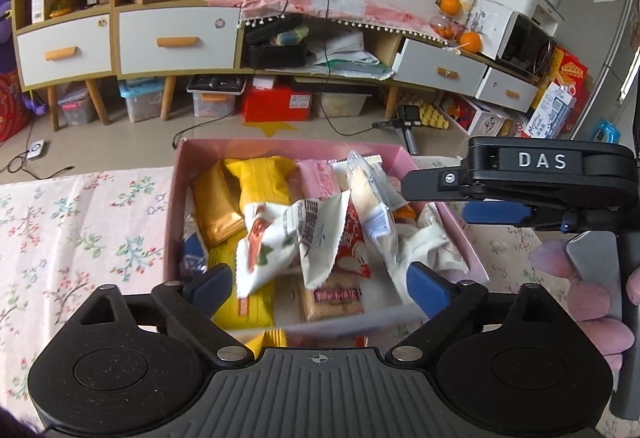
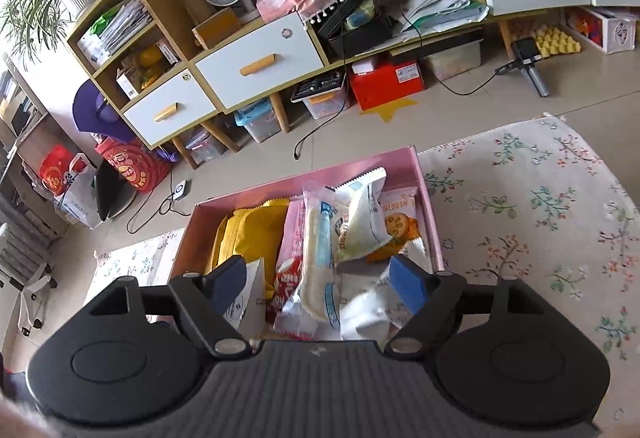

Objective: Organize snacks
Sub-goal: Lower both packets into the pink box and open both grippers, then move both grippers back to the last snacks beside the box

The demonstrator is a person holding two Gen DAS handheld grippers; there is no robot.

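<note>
A pink box (image 1: 176,198) stands on the floral tablecloth (image 1: 80,230), heaped with snack packets. Among them are a yellow packet (image 1: 260,182), a gold one (image 1: 218,206), crumpled white packets (image 1: 288,238) and a long clear packet (image 1: 370,198). My left gripper (image 1: 318,286) hangs over the box's near end, jaws wide open; the white packets lie loose between its blue pads, untouched. My right gripper (image 2: 320,284) is open too, over the same pink box (image 2: 424,198), above the long clear packet (image 2: 320,258) and a blurred white one (image 2: 368,310). Its black body marked DAS (image 1: 540,174) shows at the right.
A hand in a purple glove (image 1: 580,298) holds the right gripper's handle. Beyond the table's far edge lies tiled floor (image 2: 440,110) with cables, then a low cabinet (image 1: 176,38) with storage bins beneath. Floral cloth (image 2: 540,218) spreads right of the box.
</note>
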